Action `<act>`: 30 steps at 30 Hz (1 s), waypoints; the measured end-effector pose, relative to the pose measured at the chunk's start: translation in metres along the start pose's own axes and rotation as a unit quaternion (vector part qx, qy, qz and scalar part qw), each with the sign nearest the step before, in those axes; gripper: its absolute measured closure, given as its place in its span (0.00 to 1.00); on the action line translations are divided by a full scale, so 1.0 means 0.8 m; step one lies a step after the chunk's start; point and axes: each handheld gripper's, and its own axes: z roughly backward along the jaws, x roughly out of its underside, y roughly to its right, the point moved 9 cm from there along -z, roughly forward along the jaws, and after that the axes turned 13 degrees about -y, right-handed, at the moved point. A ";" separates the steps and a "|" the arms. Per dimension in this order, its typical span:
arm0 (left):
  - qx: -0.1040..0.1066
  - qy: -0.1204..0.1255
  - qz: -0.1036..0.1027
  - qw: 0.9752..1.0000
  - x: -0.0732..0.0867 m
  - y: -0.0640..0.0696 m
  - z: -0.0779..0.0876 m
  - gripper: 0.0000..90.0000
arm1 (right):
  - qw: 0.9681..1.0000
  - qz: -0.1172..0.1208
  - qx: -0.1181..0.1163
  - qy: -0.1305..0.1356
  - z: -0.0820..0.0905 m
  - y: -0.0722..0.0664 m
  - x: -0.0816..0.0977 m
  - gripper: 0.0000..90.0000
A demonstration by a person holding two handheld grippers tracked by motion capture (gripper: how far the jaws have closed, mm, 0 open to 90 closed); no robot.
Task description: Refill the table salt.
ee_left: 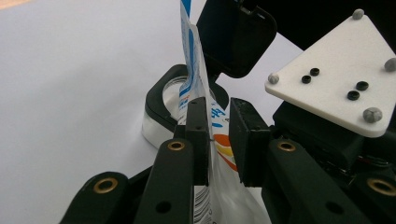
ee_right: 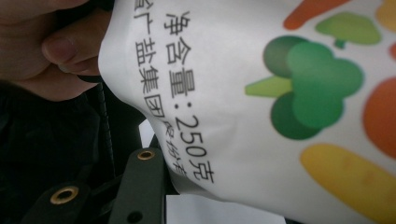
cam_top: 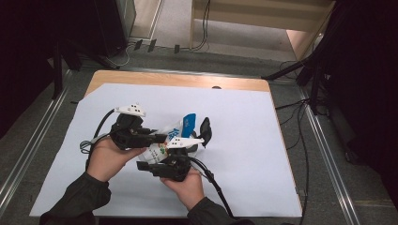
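White plastic, printed with blue at the top and vegetables lower down, makes up the pouch (cam_top: 174, 136) that is held above the paper-covered table (cam_top: 244, 140) between the two grippers. The pouch is stood on edge, its long axis running away from the person and tilted toward a small black-rimmed jar (ee_left: 161, 109) with a hinged lid (ee_left: 236, 37) thrown open. The blue top is seen directly over the jar's mouth in the left gripper view.

The left gripper (ee_left: 218, 140) is closed on the pouch partway along its length, the film being pinched between the two pads. The right gripper (cam_top: 164, 164) is set at the lower, nearer end; the printed face lies close across its camera, and one jaw is seen under the film, but whether the pads press on it cannot be told.

The jar lies just beyond the pouch's top, on the far side of both grippers. A pour is judged to depend on the top being kept over the mouth while the nearer end is raised; the left gripper is the nearer to the jar.
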 end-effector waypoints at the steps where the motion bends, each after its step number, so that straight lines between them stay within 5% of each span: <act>1: -0.001 0.002 -0.001 1.000 0.000 0.000 0.000 0.88 | 1.000 0.001 0.000 0.000 0.000 0.000 0.000 0.71; 30: -0.004 0.007 -0.003 1.000 0.000 0.002 0.003 0.87 | 1.000 0.009 0.000 0.004 0.000 -0.004 -0.003 0.71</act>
